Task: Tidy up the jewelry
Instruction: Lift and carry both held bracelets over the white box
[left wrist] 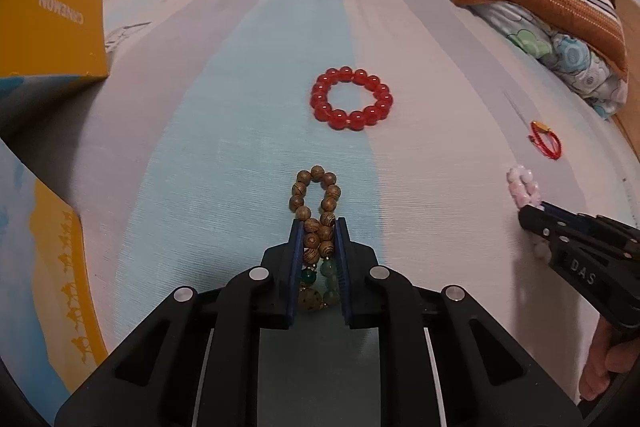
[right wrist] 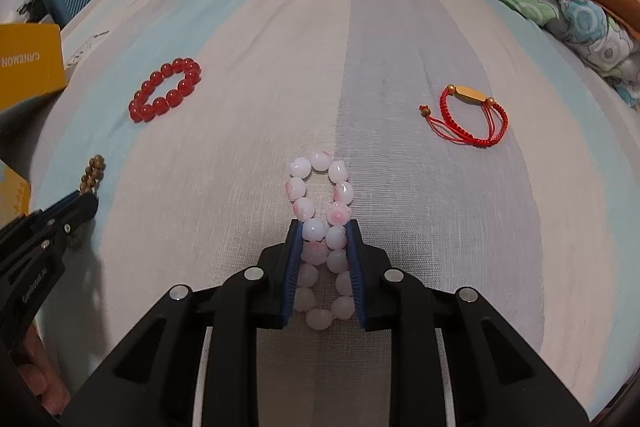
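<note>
My left gripper is pinched in on the wooden bracelet, blue pads pressing both sides so the loop is squeezed into a long narrow shape. Its far end of brown beads sticks out past the fingertips onto the light blue stripe of the sheet; a few green beads and one larger tan bead sit deeper between the fingers.

My right gripper is likewise closed narrowly on the pink bracelet, pads against the beads on each side, the loop flattened with its far end lying out on the sheet beyond the tips.

Both bracelets lie on the bed. I cannot tell whether either is lifted at all.

The red bracelet lies flat and round ahead of my left gripper, well apart from it and untouched. The red cord bracelet with a gold bar lies off to the right of the pink one, also untouched.

A yellow box stands at the left edge of the bed, and folded bedding is piled at the far right.
</note>
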